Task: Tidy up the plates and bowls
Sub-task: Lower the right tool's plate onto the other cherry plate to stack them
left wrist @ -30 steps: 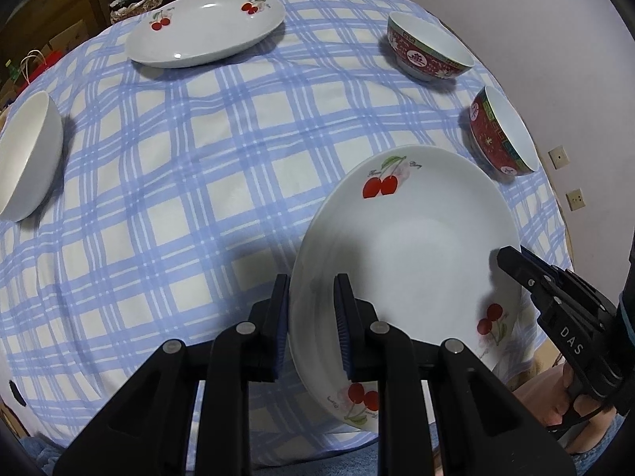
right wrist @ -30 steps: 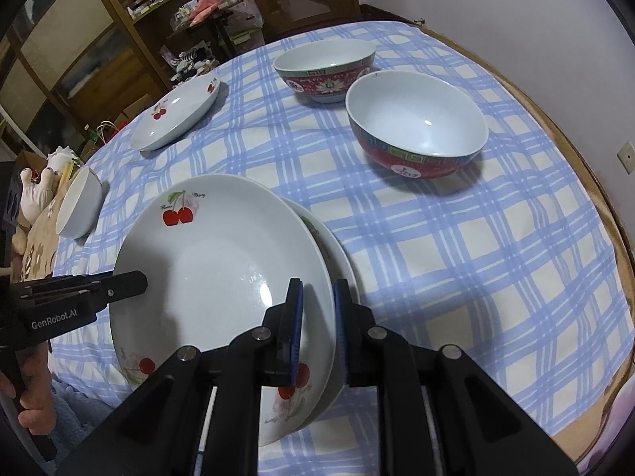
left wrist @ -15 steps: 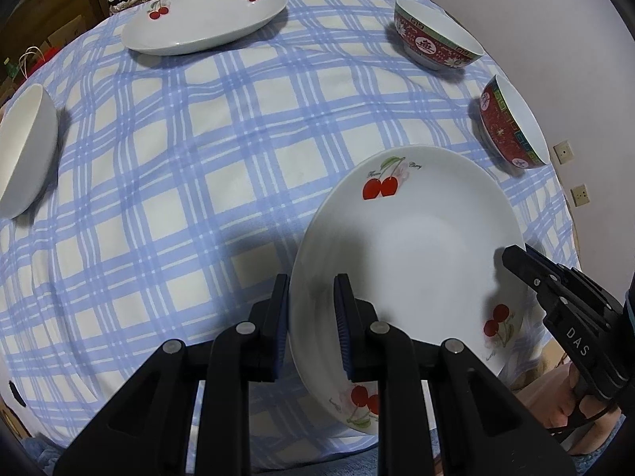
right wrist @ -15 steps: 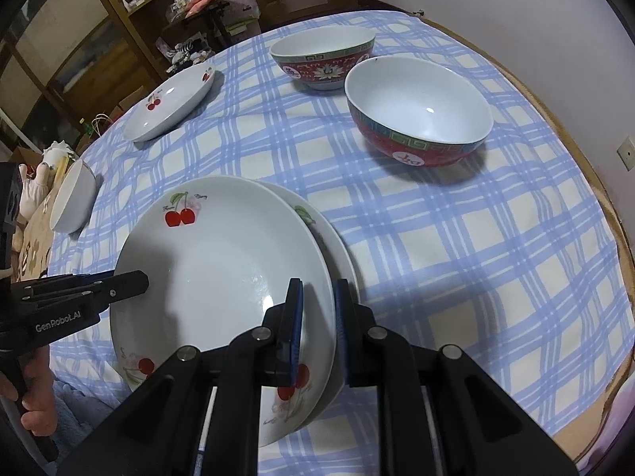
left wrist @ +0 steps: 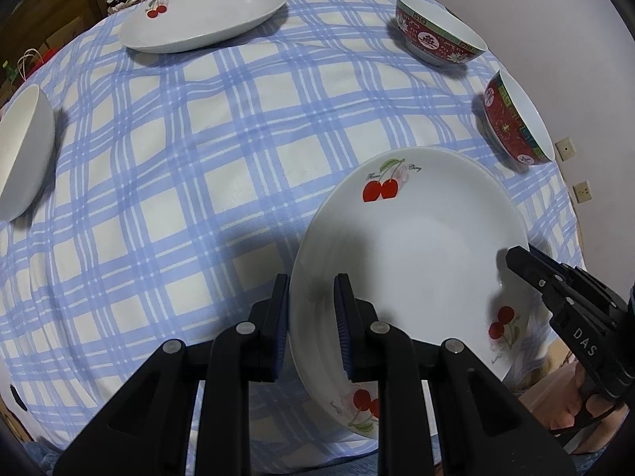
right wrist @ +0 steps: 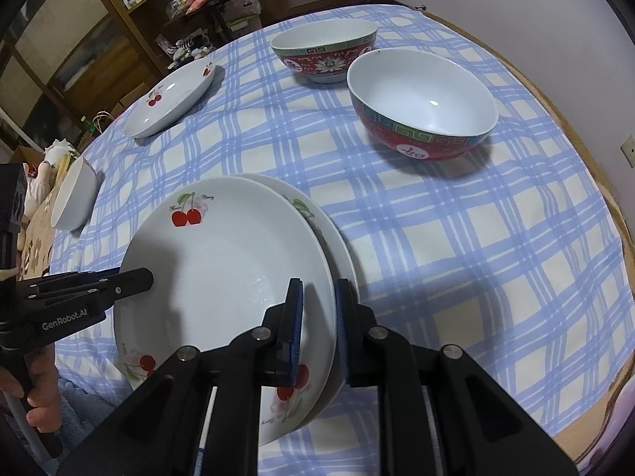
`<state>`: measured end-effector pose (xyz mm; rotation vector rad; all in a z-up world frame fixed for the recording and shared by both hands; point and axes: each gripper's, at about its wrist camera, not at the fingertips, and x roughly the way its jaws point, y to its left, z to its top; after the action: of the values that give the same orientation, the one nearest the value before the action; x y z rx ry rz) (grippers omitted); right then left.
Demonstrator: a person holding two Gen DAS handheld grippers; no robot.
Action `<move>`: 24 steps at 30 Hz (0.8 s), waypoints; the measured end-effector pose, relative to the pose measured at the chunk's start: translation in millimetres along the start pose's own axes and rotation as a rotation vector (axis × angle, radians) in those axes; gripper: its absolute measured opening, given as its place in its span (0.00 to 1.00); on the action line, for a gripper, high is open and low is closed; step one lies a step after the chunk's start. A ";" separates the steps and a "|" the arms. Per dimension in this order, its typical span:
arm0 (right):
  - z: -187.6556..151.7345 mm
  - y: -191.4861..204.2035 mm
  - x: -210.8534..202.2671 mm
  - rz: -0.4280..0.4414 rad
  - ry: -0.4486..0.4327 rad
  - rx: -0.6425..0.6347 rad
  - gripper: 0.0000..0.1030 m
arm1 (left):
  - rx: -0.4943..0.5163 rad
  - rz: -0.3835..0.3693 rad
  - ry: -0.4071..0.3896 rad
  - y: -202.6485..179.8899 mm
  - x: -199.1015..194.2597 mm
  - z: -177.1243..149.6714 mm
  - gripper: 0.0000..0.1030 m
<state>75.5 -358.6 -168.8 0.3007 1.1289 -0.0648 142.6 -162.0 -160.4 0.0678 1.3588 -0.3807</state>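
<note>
Both grippers pinch the white cherry-print ceramic plate (right wrist: 226, 273): left gripper (left wrist: 311, 325) fingers on its left rim, right gripper (right wrist: 319, 325) on its right, above a matching plate (right wrist: 337, 246) near the worktop's (right wrist: 456, 238) edge. Best kept level, lowered evenly, centred before release.

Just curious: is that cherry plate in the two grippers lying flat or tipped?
Tipped. The cherry plate sits askew over a second plate, its near rim off the tablecloth.

Dim indoor light, soft shadows, sharp focus (fisheye-bent edges, dark corners).
</note>
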 end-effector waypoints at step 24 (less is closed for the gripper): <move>0.2 -1.1 -2.4 0.000 -0.010 0.012 0.18 | 0.019 0.017 -0.017 -1.7 0.4 0.0 0.24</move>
<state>74.4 -359.9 -166.8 0.3110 1.1185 -0.0735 142.2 -163.7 -160.5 0.0916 1.3376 -0.3791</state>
